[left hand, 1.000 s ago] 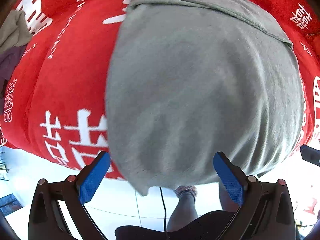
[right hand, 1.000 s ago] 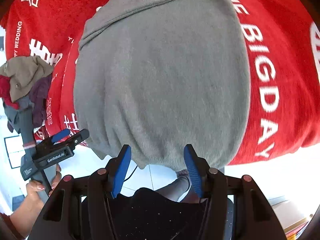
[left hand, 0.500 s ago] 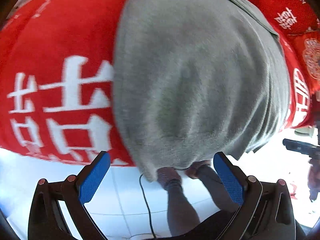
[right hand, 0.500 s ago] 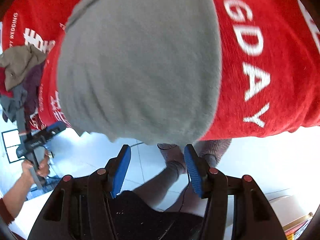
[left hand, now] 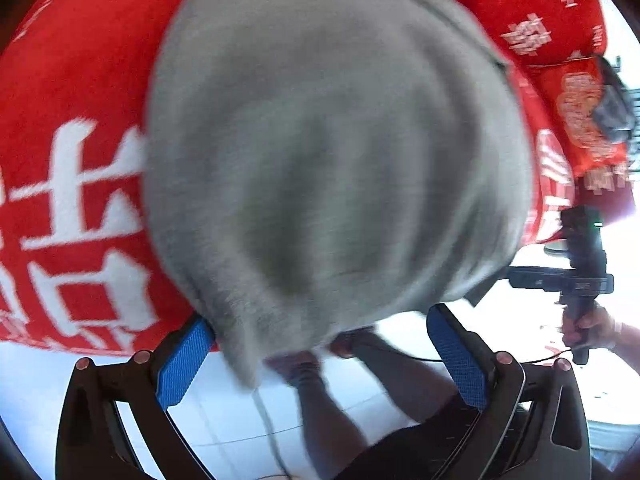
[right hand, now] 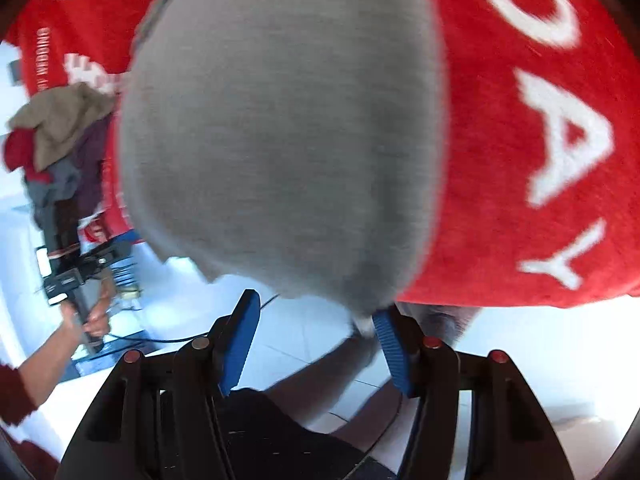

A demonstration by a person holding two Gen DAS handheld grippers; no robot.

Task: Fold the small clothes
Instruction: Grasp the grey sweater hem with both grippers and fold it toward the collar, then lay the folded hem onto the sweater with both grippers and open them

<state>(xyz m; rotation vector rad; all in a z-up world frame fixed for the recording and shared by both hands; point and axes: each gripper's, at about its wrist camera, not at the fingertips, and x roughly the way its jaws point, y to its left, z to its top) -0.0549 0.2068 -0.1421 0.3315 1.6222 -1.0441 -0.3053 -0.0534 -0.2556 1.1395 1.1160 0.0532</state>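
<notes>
Left gripper stands wide open, its pads flanking the near hem of the grey garment. Right gripper is opening at the near right corner. Garment lies flat on the red cloth, long axis near to far.

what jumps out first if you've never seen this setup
A grey garment fills the middle of both wrist views, spread on a bright red cloth with big white lettering. The open left gripper and opening right gripper sit at its hanging near edge.
</notes>
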